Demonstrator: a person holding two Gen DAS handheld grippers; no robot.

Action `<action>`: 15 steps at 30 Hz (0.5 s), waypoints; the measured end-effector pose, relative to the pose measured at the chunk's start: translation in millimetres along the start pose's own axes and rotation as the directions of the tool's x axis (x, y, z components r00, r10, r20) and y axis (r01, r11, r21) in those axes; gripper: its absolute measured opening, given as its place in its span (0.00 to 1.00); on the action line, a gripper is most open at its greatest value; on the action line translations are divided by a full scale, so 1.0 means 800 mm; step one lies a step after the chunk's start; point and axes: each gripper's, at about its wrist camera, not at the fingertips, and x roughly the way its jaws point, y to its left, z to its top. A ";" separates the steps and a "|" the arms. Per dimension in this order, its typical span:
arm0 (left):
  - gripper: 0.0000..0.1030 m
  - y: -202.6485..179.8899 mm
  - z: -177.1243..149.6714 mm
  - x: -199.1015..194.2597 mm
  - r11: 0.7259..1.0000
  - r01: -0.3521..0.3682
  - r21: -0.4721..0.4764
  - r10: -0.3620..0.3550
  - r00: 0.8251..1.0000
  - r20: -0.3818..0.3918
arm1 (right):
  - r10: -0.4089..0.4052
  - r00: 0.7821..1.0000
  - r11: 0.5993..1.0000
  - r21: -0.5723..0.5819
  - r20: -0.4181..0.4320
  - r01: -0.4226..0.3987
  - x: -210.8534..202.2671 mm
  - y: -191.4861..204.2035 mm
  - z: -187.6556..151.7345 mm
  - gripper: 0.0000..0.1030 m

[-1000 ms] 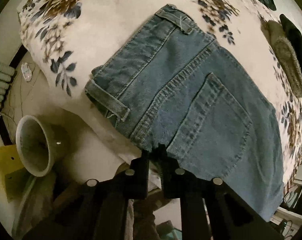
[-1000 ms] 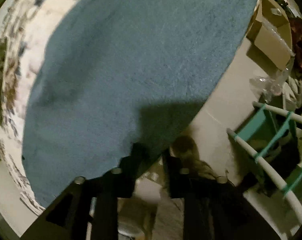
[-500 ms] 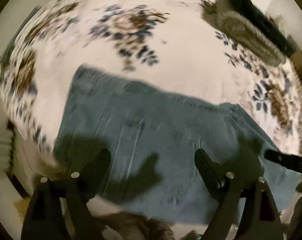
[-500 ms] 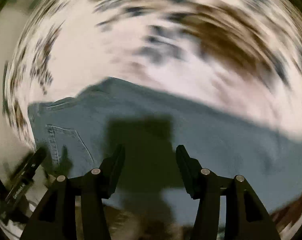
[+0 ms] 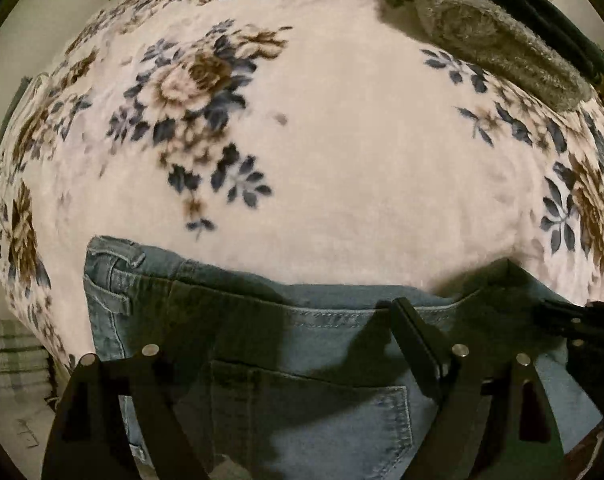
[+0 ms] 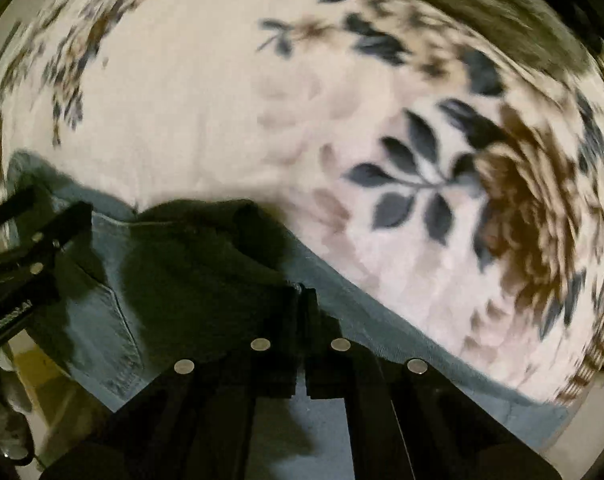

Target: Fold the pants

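Denim pants (image 5: 325, 392), one pair, lying flat on the near strip of a bed under a floral blanket (image 5: 341, 128); the seat faces up, with a back pocket (image 5: 313, 412) and belt loops showing. Change noted: a second ago each gripper pinched an edge of the denim from off the side of the bed; now both look straight down on the garment from above. Left gripper (image 5: 298, 344): fingers spread wide, nothing between them, hovering over the pocket area and, as far as can be told, not touching the cloth; it has let go. Right gripper (image 6: 303, 300): its jaws have just been closing and the fingers now stand together, tips over the far edge of the denim; whether any cloth is caught between them cannot be told in the shadow, and they read as empty. Its black frame shows at the right edge of the left wrist view. Judgement: the last fold has been laid and released, and the hands are taking new positions for the next fold or for smoothing. Orientation: the long axis runs left to right along the near edge of the bed; the waistband (image 5: 106, 276) end points left, and the legs run off to the right, their ends out of view. Also present: a grey-brown fuzzy folded item (image 5: 497, 52) at the far right of the blanket, well apart from the pants, with a darker item just beyond it.
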 end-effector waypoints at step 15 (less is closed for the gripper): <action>0.83 -0.050 -0.015 -0.058 0.995 0.052 0.089 -0.055 0.998 0.026 | 0.266 0.931 0.756 0.545 0.249 -0.362 -0.051 -0.252 -0.095 0.79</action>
